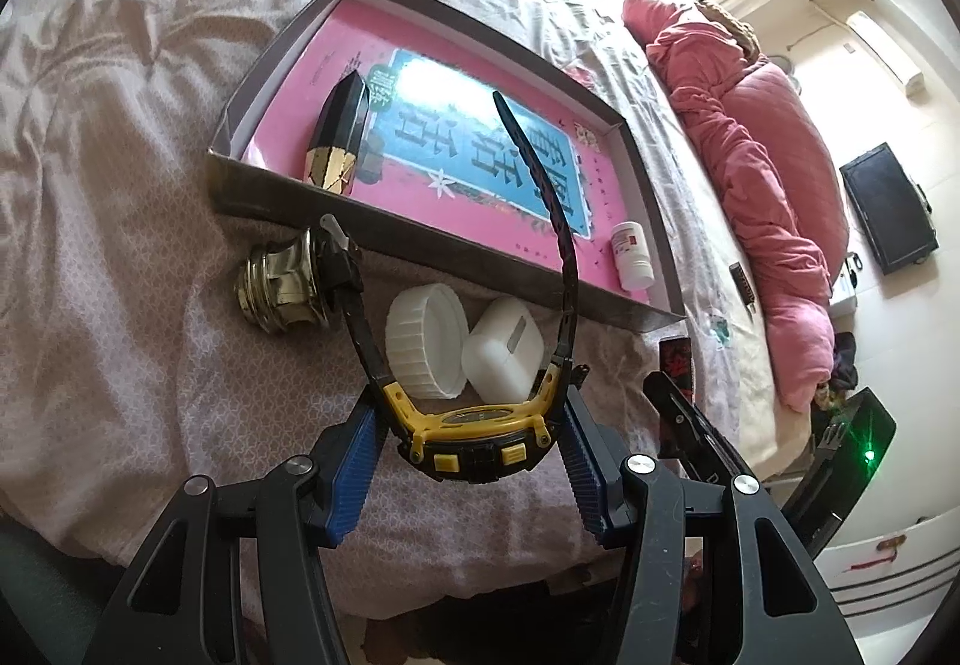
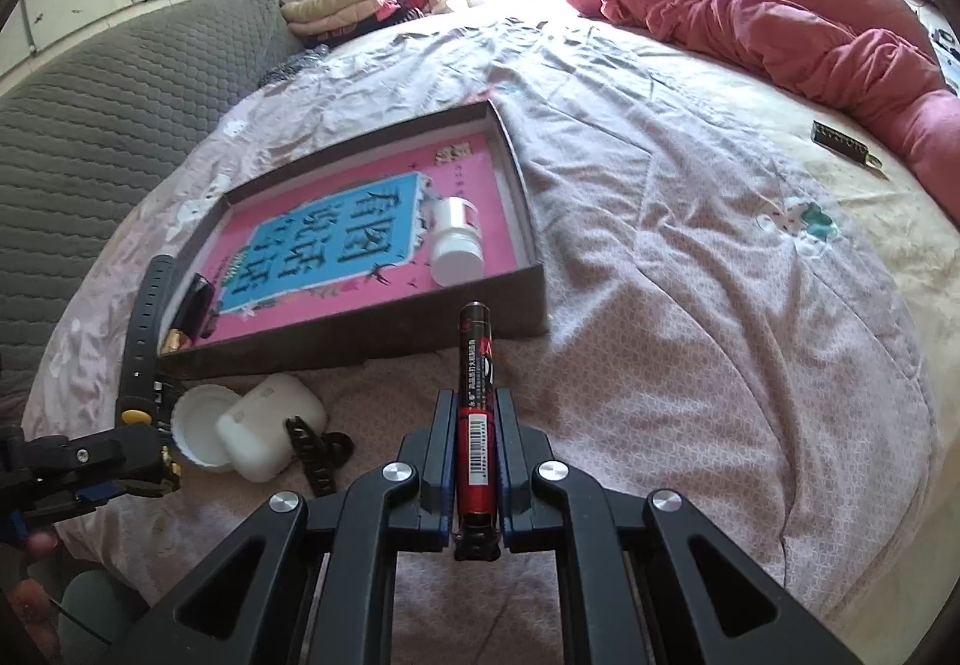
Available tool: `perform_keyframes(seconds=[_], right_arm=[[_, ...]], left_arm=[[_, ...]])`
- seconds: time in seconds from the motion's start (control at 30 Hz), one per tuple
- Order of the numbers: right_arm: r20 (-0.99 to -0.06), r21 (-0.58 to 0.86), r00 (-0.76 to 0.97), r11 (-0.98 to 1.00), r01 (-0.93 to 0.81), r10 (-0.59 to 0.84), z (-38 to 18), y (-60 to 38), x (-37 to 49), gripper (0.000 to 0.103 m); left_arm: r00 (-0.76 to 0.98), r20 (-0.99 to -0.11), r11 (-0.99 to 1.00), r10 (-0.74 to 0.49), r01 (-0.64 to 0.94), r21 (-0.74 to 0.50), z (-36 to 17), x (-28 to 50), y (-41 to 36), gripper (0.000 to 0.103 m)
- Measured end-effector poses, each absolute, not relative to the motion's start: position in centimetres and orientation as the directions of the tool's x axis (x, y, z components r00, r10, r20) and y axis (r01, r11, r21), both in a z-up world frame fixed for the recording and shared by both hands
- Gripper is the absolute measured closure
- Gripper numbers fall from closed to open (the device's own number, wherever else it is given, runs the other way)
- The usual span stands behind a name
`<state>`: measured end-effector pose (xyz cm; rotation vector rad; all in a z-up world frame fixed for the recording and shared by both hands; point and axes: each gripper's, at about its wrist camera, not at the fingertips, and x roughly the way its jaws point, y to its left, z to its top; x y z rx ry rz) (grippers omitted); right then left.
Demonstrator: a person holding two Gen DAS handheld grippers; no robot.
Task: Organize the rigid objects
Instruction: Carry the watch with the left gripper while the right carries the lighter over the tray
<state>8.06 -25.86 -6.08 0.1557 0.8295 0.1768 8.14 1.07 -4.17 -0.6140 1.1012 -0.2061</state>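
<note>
The left hand-held gripper (image 1: 474, 461) clamps a watch (image 1: 480, 440); the right hand-held gripper (image 2: 474, 419) grips a battery (image 2: 477, 401), above the bed (image 2: 690, 305) near the tray (image 2: 360, 332).

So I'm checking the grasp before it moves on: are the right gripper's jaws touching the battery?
Touching. The right wrist view shows the right gripper with both jaws pressed against the battery's sides, no gap.

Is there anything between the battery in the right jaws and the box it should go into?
Nothing visible blocks it. The battery points at the box, whose near wall is the only thing to clear; the white bottle lies just inside.
</note>
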Motion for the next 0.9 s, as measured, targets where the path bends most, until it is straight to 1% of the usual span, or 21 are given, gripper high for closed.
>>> perform_keyframes(seconds=[0.47, 0.9], right_arm=[[-0.656, 0.222, 0.704, 0.961, -0.162, 0.271, -4.3, -25.1, 6.5, 0.092], [-0.598, 0.220, 0.732, 0.945, -0.241, 0.326, -2.9, -24.0, 5.7, 0.092]], left_arm=[[0.497, -0.760, 0.833, -0.418, -0.124, -0.539, -1.7, 7.4, 1.4, 0.046], [0.524, -0.754, 0.861, -0.396, -0.075, -0.504, 0.2, 7.8, -0.2, 0.046]])
